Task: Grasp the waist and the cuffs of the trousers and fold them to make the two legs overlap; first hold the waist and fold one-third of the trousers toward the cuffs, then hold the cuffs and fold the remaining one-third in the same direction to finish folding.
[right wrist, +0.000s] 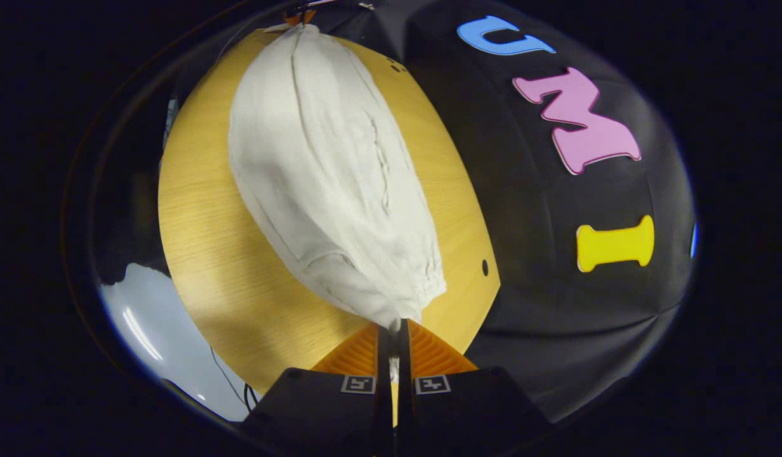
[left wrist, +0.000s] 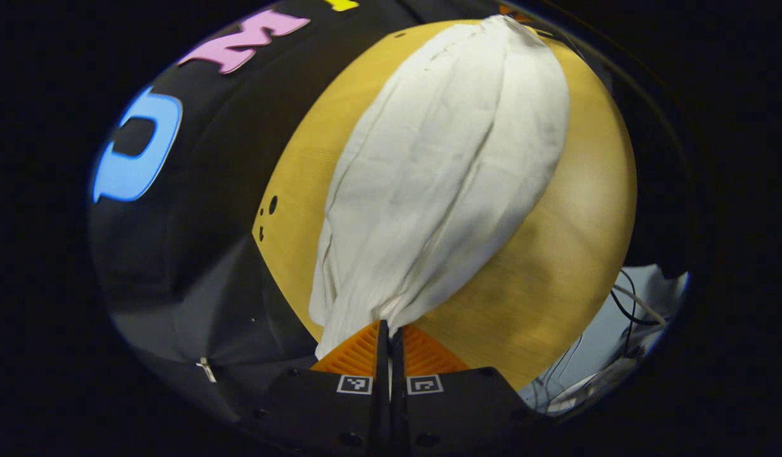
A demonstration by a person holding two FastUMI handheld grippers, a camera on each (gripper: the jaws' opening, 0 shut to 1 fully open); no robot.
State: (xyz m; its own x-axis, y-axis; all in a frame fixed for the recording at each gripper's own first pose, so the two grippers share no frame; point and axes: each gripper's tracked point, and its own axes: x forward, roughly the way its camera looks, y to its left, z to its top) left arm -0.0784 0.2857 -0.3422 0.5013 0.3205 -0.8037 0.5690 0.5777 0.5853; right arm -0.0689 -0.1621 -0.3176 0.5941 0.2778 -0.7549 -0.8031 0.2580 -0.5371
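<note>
Black cloth walls the booth behind a pale yellow wooden counter (left wrist: 556, 254); one pair of off-white, wrinkled cloth trousers (left wrist: 442, 165) lies stretched along that counter, its long axis running straight away from each camera, from the near edge to the far edge; in the left gripper view the cloth narrows to a gathered end at the left tongs (left wrist: 389, 330), widens in the middle and tapers again at the far end; lengthwise creases and a seam run along it; both fingers of the left tongs stand pressed together on that gathered end, so they grip the trousers; in the right gripper view the same trousers (right wrist: 327, 171) reach away up the counter (right wrist: 200, 241), with a puckered, elastic-looking hem near the right tongs (right wrist: 394, 330); those tongs are likewise closed, both fingers pinching a corner of the cloth by that hem; whether the cloth is lifted clear of the wood at either end, I cannot tell; a few loose dark cables (left wrist: 626, 304) hang past the counter's edge above a pale floor (left wrist: 619, 343).
</note>
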